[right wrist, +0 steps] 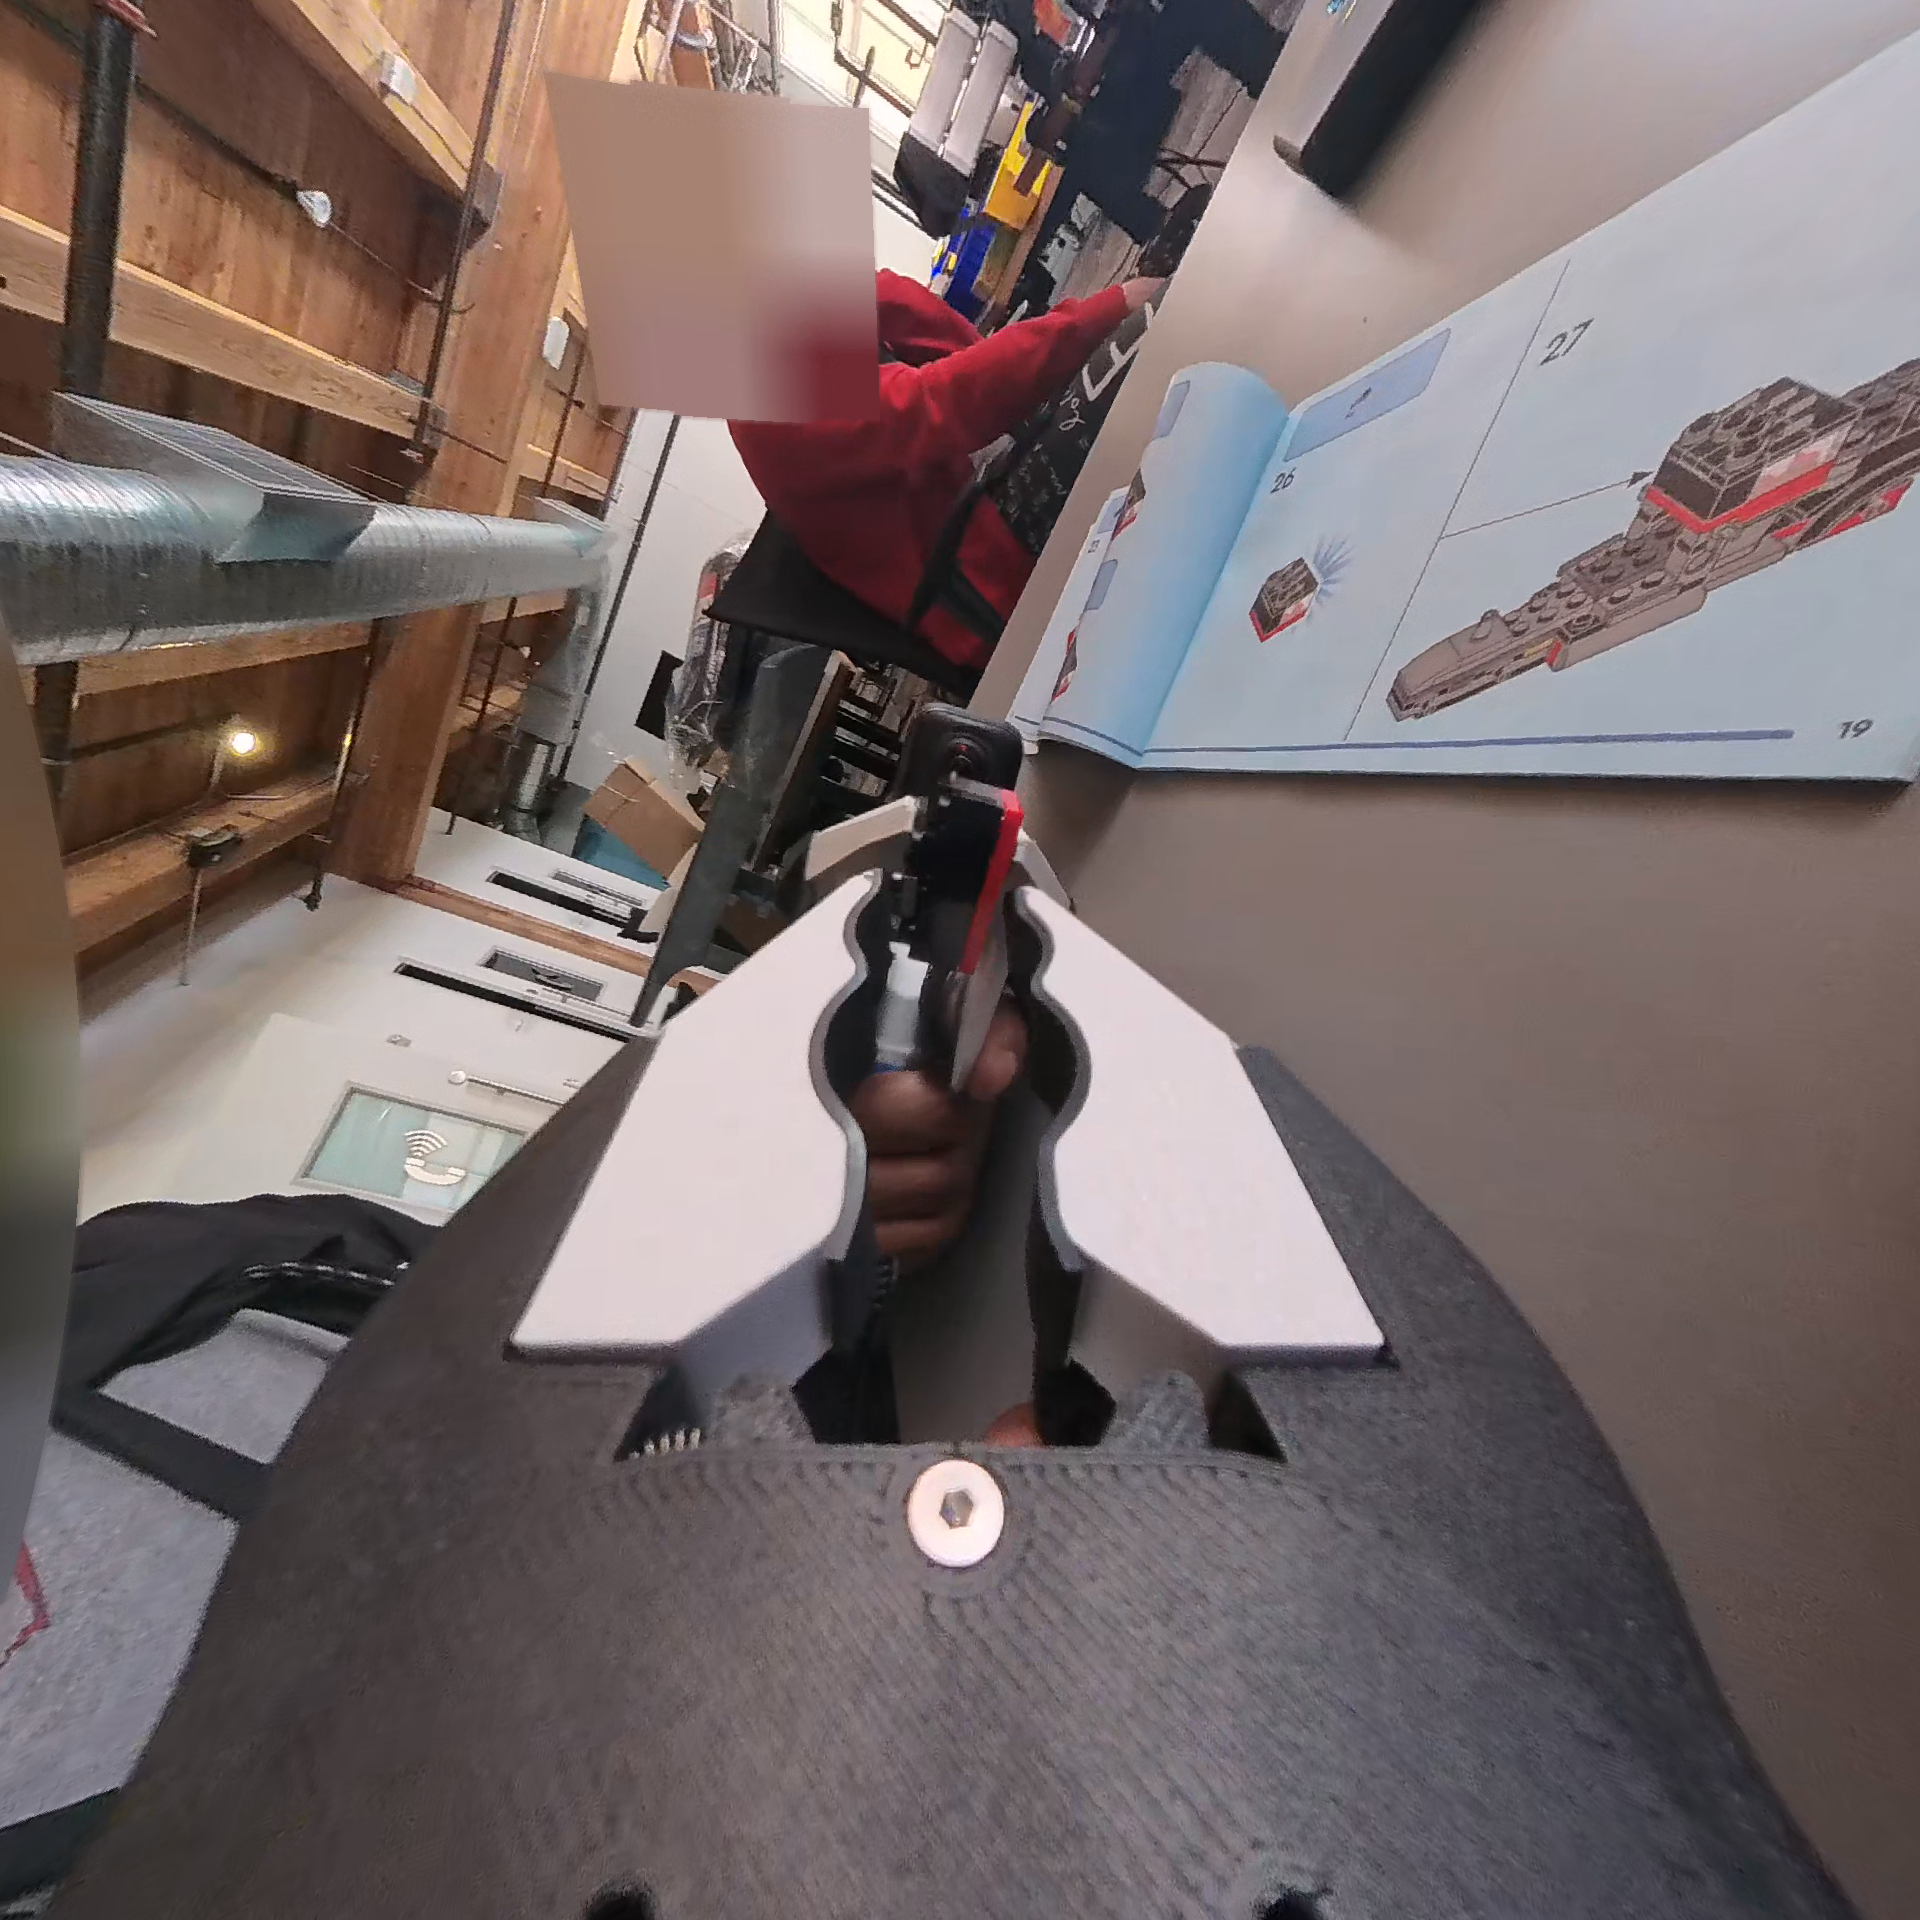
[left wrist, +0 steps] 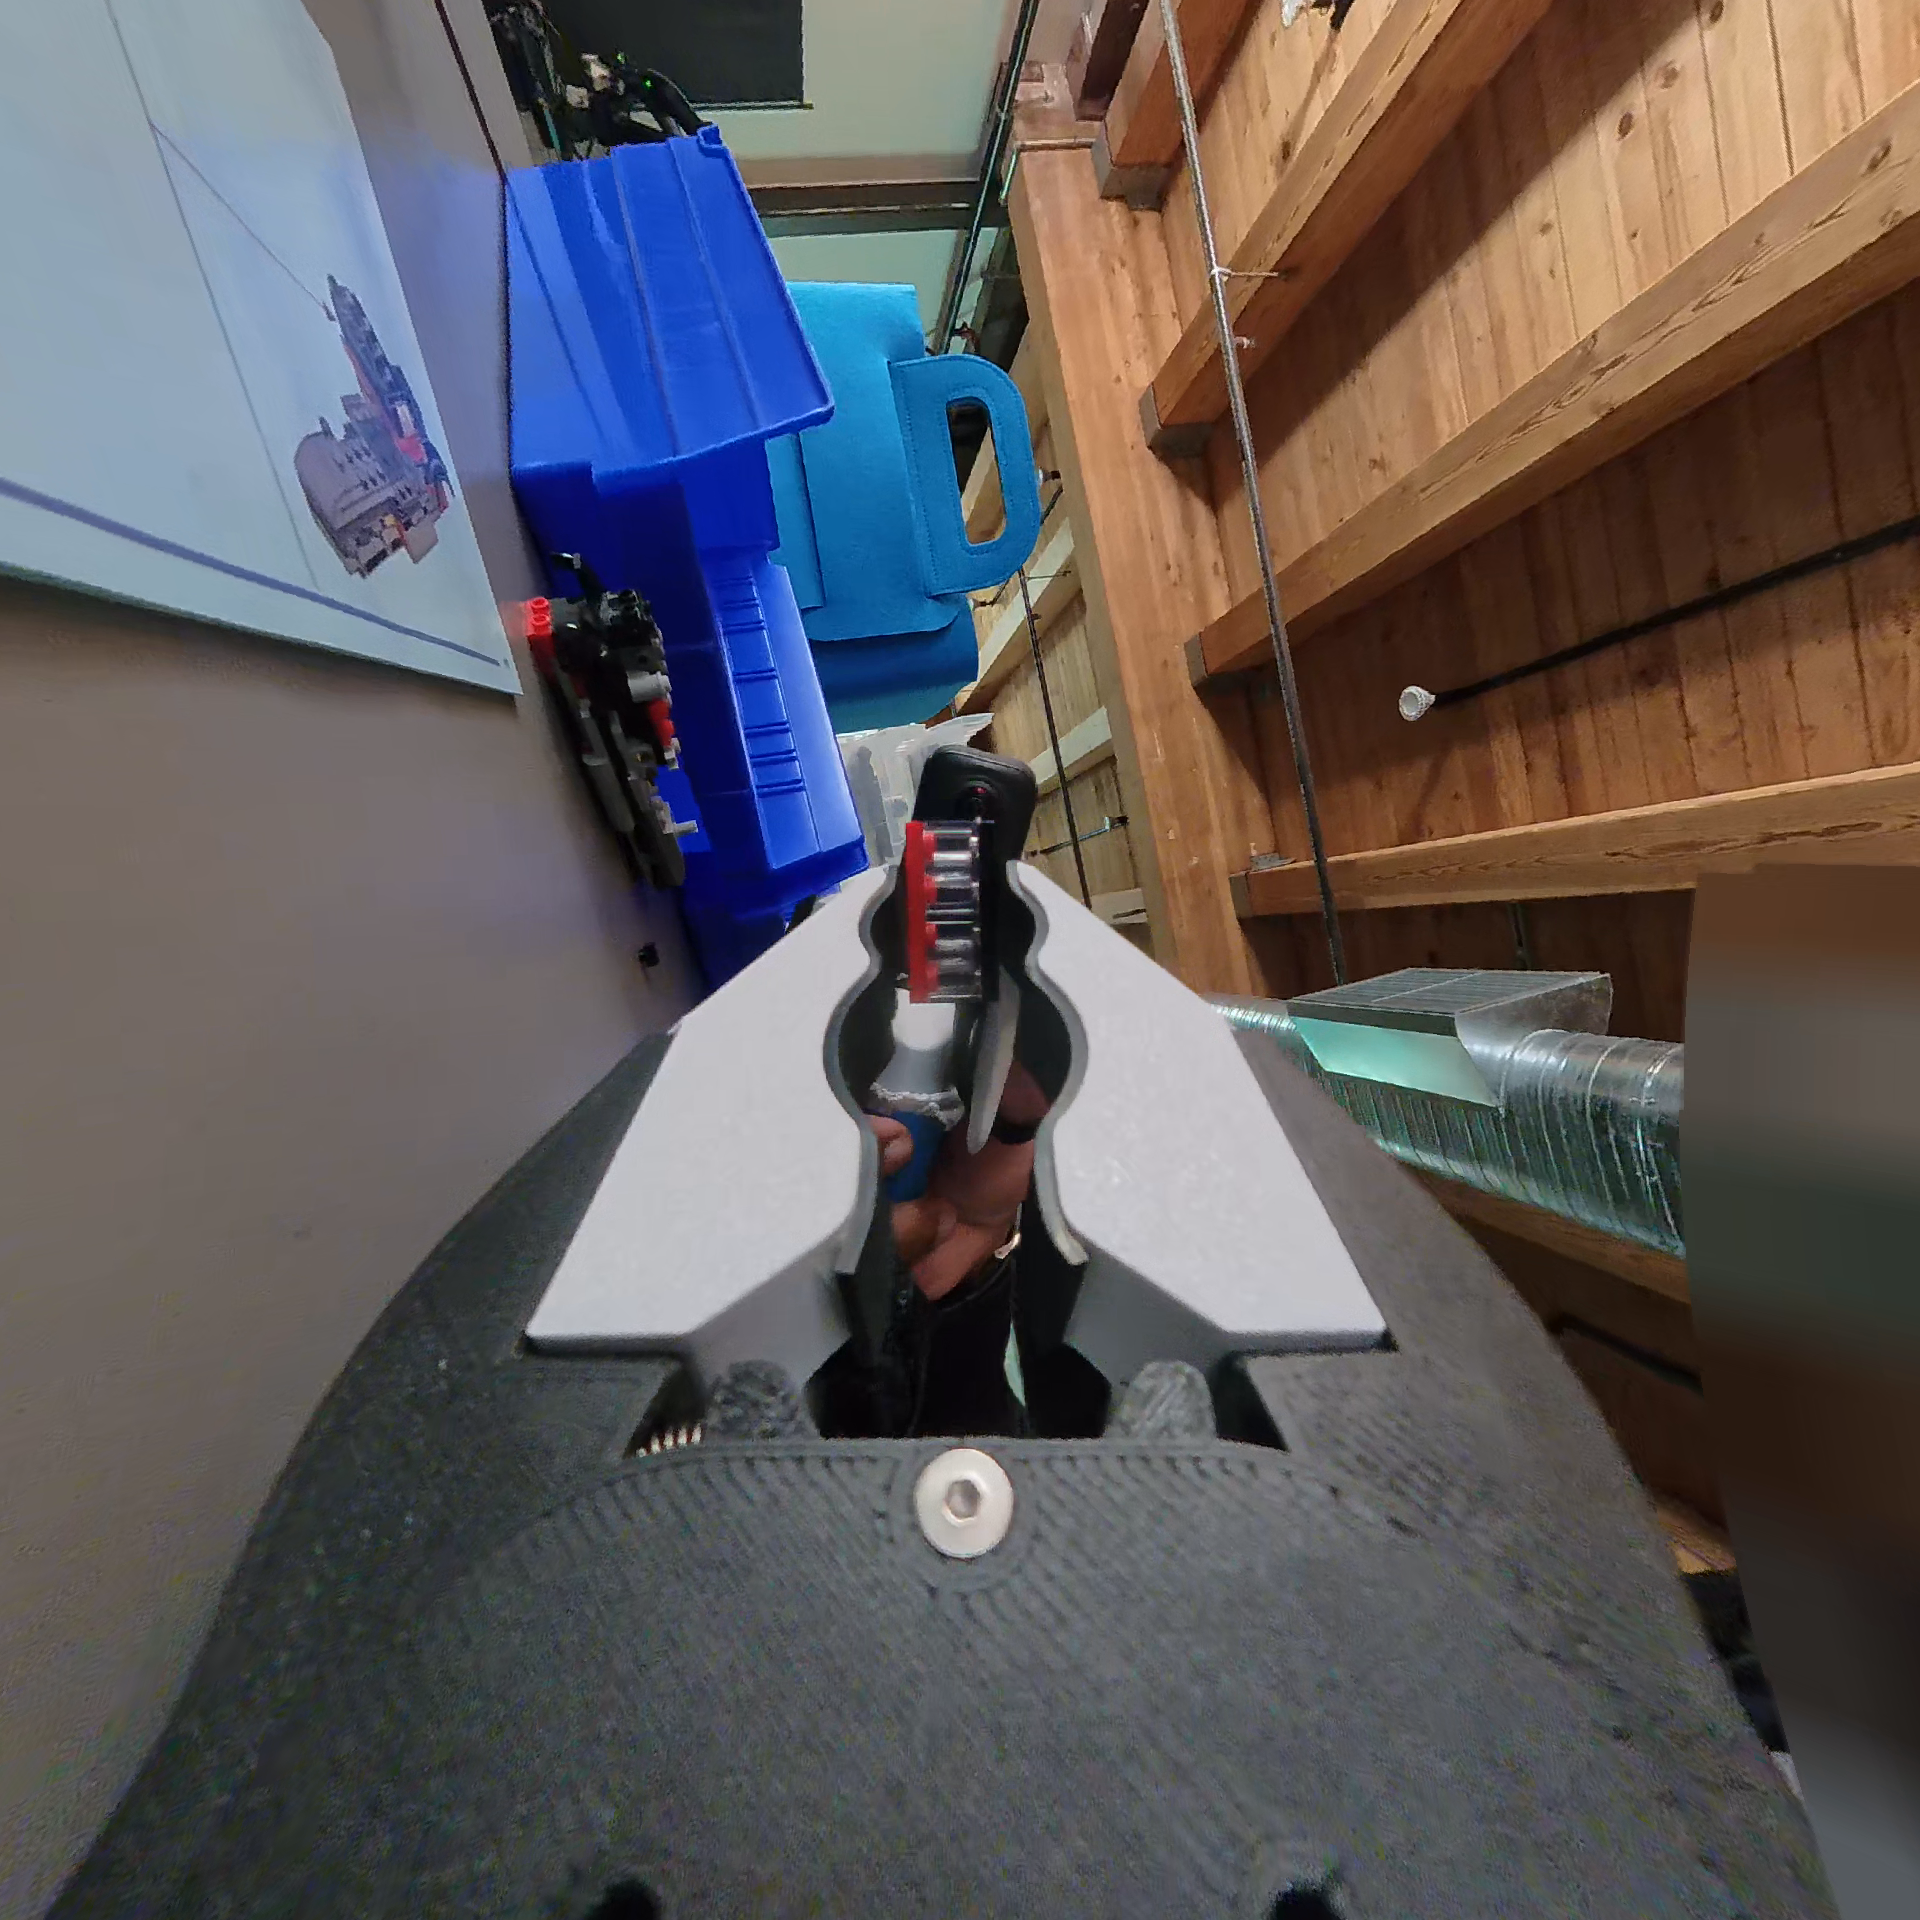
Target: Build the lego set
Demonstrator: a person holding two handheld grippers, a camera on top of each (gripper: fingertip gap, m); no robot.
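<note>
Workshop with timber walls; grey table appears tipped on edge, carrying the open instruction booklet, blue bin and part-built model. Both the left gripper and right gripper pinch one small red-black sub-assembly held off the table, likely to press pieces together. Fingertips cover the joint, so its seating is unclear.
</note>
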